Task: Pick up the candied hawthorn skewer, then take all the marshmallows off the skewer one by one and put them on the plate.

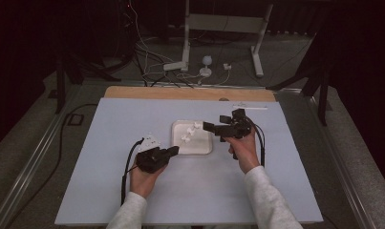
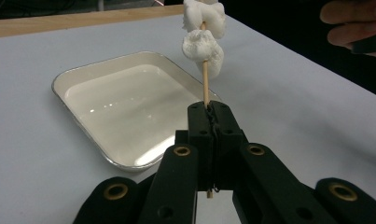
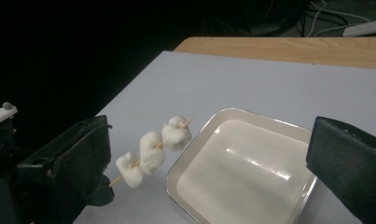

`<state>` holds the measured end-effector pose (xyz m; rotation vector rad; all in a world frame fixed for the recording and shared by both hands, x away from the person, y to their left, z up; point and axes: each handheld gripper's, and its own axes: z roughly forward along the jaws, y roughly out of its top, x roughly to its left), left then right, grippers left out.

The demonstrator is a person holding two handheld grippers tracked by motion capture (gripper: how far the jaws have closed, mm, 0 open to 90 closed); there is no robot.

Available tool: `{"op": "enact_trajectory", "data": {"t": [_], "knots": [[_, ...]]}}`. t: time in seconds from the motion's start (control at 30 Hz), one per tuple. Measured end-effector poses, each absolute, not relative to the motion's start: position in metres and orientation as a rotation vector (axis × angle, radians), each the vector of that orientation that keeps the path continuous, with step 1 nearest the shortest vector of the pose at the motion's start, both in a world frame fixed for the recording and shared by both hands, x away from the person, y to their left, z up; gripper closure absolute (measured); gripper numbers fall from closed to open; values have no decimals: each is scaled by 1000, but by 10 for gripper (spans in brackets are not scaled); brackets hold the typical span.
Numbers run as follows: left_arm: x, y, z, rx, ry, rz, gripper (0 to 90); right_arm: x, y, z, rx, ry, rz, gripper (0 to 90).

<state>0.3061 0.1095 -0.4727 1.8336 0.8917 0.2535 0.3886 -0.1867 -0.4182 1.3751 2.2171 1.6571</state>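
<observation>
Since marshmallows [image 3: 150, 156] soft, light, squashy: grip only stiff thin skewer [image 2: 205, 86] at bare end; left claw [image 2: 209, 119] pinching skewer, right claw [image 1: 208, 127] spread.

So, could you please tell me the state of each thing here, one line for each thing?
Left gripper: shut on the skewer's lower end.
Skewer: held up over the tray, three marshmallows threaded on it.
Marshmallows: white, whole, pushed together near the skewer's tip.
Tray: empty, flat on the table.
Right gripper: open, nothing between its jaws, raised over the tray's right side.
Table: covered by a pale sheet.
</observation>
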Motion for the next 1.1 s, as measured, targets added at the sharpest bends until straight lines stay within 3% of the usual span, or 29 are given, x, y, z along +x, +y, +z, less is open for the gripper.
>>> {"op": "enact_trajectory", "data": {"t": [0.17, 0.4, 0.43, 0.7, 1.0, 1.1], "knots": [[305, 107, -473, 1834, 875, 253, 900, 392, -187, -421, 1392, 2234, 1673, 56], [304, 105, -473, 1832, 862, 254, 900, 396, -187, -422, 1422, 2219, 1726, 233], [304, 105, -473, 1829, 862, 255, 900, 396, -187, -423, 1432, 2229, 1733, 301], [303, 104, -472, 1812, 845, 255, 900, 397, -175, -429, 1417, 2318, 1785, 447], [303, 101, -475, 1814, 853, 250, 900, 398, -166, -436, 1503, 2380, 1873, 723], [303, 98, -477, 1832, 845, 254, 900, 398, -167, -434, 1498, 2385, 1905, 755]]}}
